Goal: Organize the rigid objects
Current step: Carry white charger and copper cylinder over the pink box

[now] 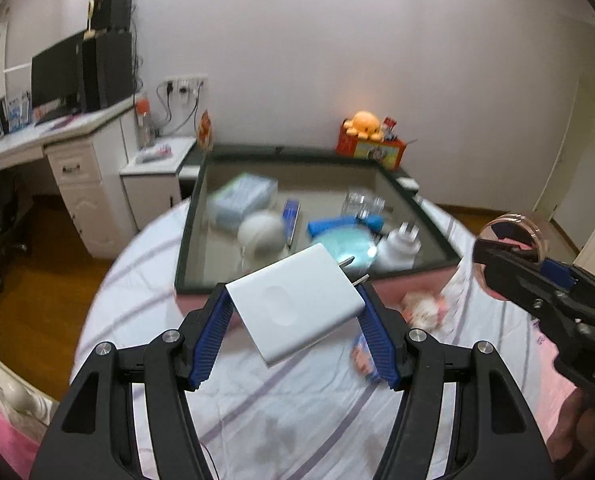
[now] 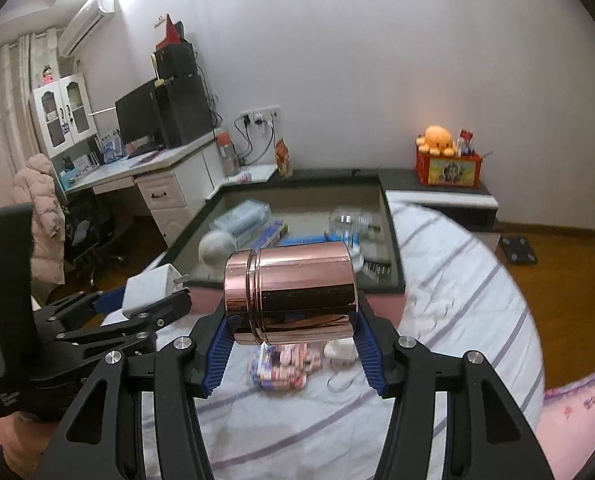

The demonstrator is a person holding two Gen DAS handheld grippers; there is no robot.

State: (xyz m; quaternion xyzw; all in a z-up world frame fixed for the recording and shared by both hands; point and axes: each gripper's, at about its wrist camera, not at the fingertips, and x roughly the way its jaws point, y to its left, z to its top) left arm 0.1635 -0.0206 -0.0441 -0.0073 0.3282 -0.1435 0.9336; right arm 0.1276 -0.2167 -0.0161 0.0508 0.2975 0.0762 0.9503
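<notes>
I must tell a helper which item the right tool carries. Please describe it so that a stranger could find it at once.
Start at the big dark-rimmed tray on the striped bed. In front of its near edge, the right tool is shut on a rose-gold metal canister, lying sideways. It alone is a mirror-shiny cylinder with a grooved lid; the left tool's item is a flat white charger.

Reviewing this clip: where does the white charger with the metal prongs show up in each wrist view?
Left wrist view: the white charger sits at lower centre, clamped between the left gripper fingers, prongs pointing toward the storage box.
Right wrist view: the same charger appears at left of centre, seen side-on in the left gripper.
Shared landmark: the orange plush octopus on the red box by the wall.
</notes>
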